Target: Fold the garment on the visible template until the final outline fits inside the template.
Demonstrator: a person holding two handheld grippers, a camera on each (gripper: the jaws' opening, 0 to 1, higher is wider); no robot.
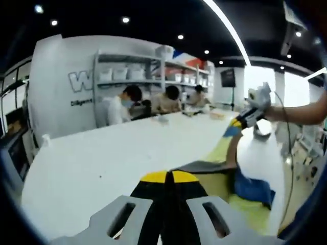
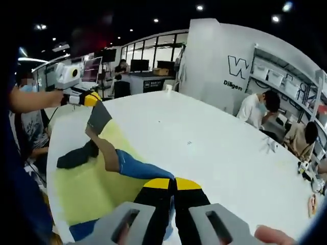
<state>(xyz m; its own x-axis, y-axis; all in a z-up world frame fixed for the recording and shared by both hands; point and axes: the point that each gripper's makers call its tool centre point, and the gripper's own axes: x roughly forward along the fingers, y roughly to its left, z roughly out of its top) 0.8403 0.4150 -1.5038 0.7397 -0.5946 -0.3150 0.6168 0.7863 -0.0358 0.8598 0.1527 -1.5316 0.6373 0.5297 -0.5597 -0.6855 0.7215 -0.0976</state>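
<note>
Garment (image 2: 110, 153): multicoloured, blue, brown and dark grey panels, lifted at both ends above yellow template (image 2: 87, 191) on white surface (image 2: 204, 148).
Left hand-held gripper (image 1: 169, 177): clenched on garment.
Right hand-held gripper (image 2: 168, 184): clenched on garment.

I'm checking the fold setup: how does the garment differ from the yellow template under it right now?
Colour: the template is a single pale yellow, while the garment mixes blue, brown, grey and black. Pose: the template lies flat, while the garment is bunched, with its grey end raised by the left gripper. Both are on the white table.
</note>
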